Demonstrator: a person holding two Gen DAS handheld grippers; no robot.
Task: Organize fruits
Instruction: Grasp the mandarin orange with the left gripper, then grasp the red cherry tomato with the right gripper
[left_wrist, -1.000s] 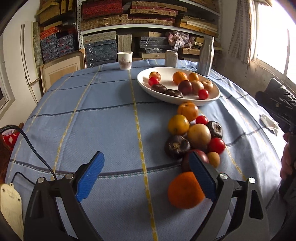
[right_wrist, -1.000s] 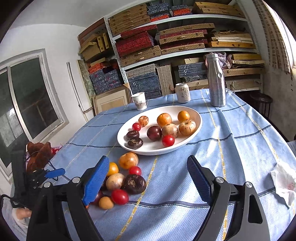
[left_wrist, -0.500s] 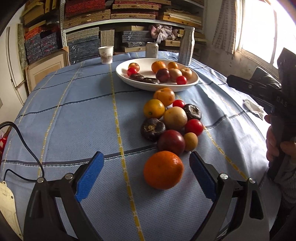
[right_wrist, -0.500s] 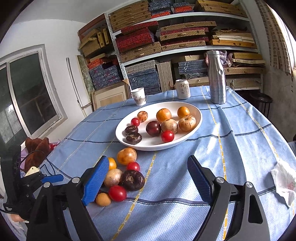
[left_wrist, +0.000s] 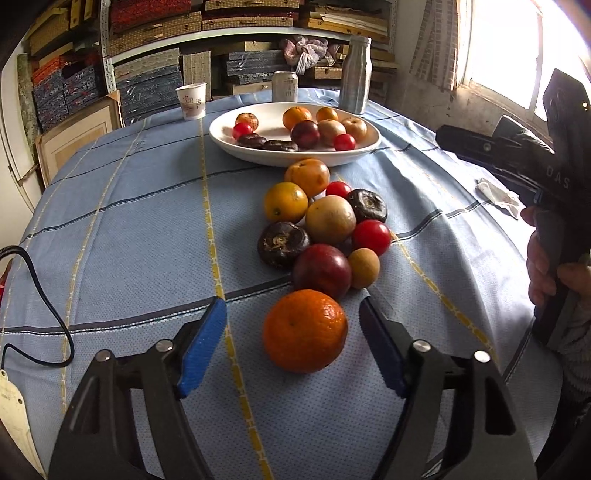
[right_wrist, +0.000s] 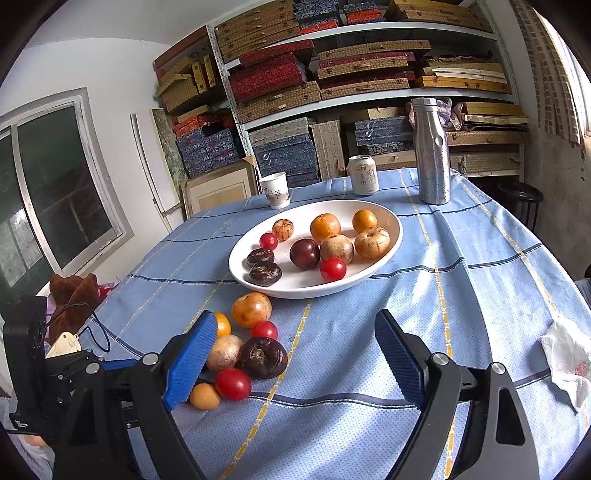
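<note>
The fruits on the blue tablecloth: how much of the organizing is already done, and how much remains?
Done: nine fruits lie in the white oval bowl. In hand: the left gripper has its jaws closing around the large round orange, pads not yet touching. Left: that orange and nine more fruits clustered on the cloth, starting with the dark red plum. The right gripper waits open, empty.

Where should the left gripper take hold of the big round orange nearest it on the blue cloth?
Across the widest middle of the big round orange, coming from the near side: it lies free there, a plum touching behind. The left gripper straddles it, jaws closing, pads not yet touching.
</note>
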